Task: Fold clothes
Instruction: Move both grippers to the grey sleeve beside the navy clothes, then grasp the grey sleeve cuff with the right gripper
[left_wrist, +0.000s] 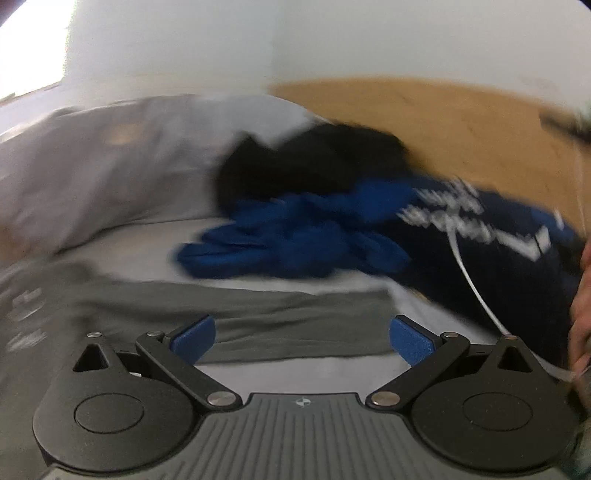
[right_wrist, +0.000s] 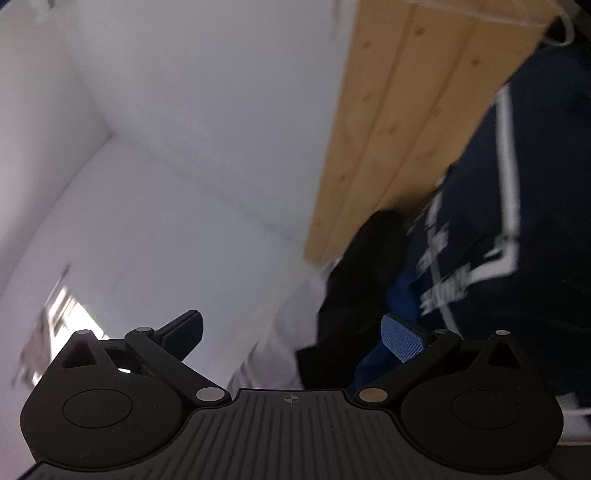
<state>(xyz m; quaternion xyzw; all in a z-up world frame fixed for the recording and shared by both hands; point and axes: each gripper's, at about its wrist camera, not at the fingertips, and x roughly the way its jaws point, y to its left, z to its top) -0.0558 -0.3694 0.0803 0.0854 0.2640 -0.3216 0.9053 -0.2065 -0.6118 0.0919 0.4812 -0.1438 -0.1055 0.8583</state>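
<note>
Blurred clothes pile (left_wrist: 332, 206), navy garment (right_wrist: 517, 221) cut off, both hand-held grippers agape

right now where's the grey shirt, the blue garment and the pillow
grey shirt (left_wrist: 258, 314), left wrist view, middle of the flat cloth
blue garment (left_wrist: 295, 240), left wrist view, crumpled centre
pillow (left_wrist: 110, 166), left wrist view, front face

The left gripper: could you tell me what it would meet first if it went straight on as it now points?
Probably the flat grey garment lying between the open left gripper fingers; depth is unclear in the blur.
</note>
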